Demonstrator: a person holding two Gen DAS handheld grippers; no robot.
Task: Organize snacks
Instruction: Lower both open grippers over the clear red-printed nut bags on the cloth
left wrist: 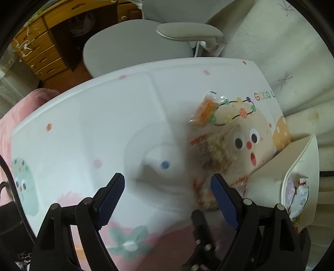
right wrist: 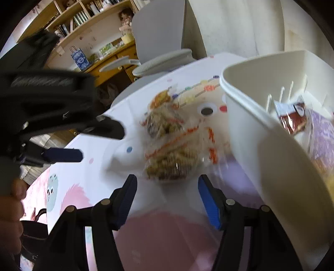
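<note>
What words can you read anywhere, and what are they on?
"GOOD L": coloured letters on the white tabletop, cut off at its edge.
Blue paper bag on the desk: white lettering, too small to read.
Snack packets on the table: orange print, too blurred to read.
Packets in the white bin: red-brown one and purple one, print unreadable.
Book spines on the shelves: too small to read.
</note>
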